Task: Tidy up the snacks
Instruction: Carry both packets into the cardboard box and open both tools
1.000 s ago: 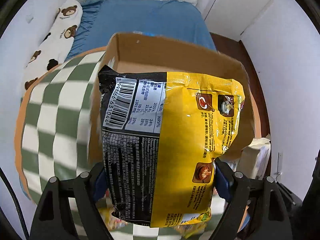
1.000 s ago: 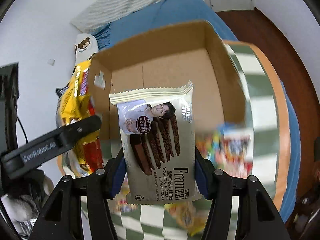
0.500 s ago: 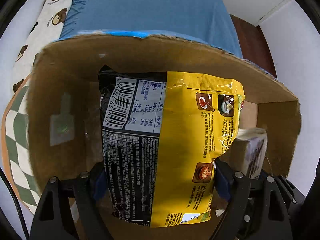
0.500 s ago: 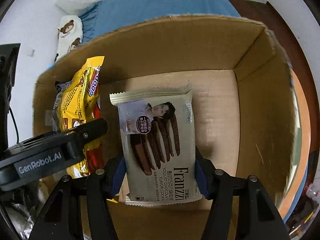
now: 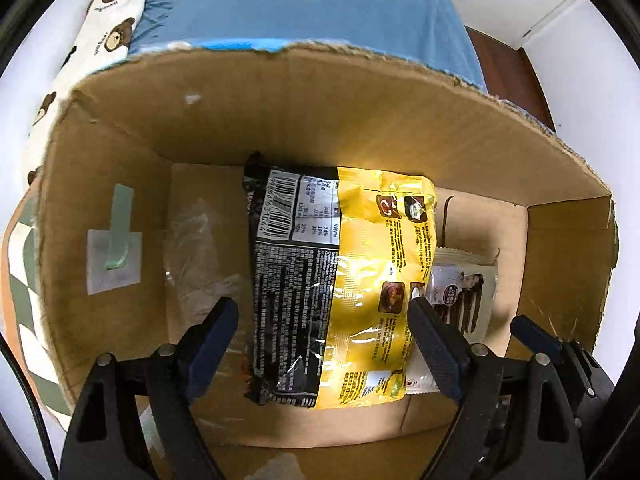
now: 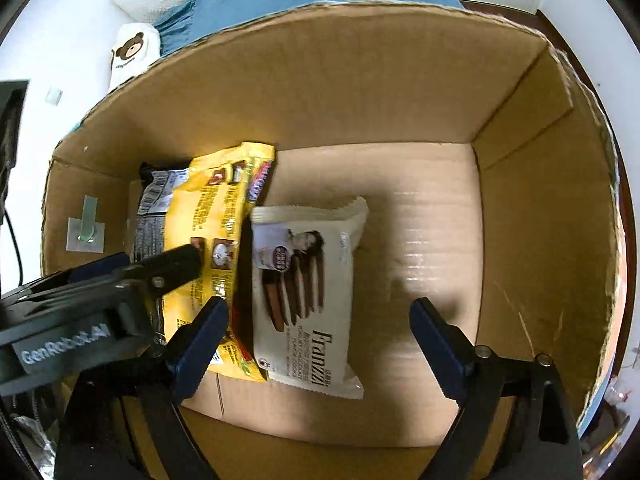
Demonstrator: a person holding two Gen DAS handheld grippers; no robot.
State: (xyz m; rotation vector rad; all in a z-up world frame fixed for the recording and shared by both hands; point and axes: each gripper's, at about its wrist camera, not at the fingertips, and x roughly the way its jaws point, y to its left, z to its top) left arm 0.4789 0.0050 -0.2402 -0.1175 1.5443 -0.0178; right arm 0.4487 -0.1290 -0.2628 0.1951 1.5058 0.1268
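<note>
An open cardboard box [image 5: 320,112] [image 6: 360,80] fills both views. A yellow and black snack bag [image 5: 360,280] [image 6: 208,208] lies on the box floor, barcode side up. My left gripper [image 5: 322,302] hangs over it, pointing down. It is open, and a gap shows between its left pad and the bag. A cream Franzzi cookie pack [image 6: 304,280] [image 5: 460,292] lies flat beside the bag, touching its right edge. My right gripper [image 6: 317,302] is above the pack with its jaws opening wide, clear of it on both sides.
Bare box floor [image 6: 420,220] lies right of the cookie pack. A taped patch [image 5: 114,256] is on the left box wall, with crumpled clear film [image 5: 200,248] on the floor near it. A blue bedcover [image 5: 300,0], a bear-print pillow [image 5: 112,32] and a checkered cloth [image 5: 20,272] surround the box.
Both grippers came down into the box. The yellow bag and the cookie pack were let go and now lie on the box floor. The right jaws have spread wide.
</note>
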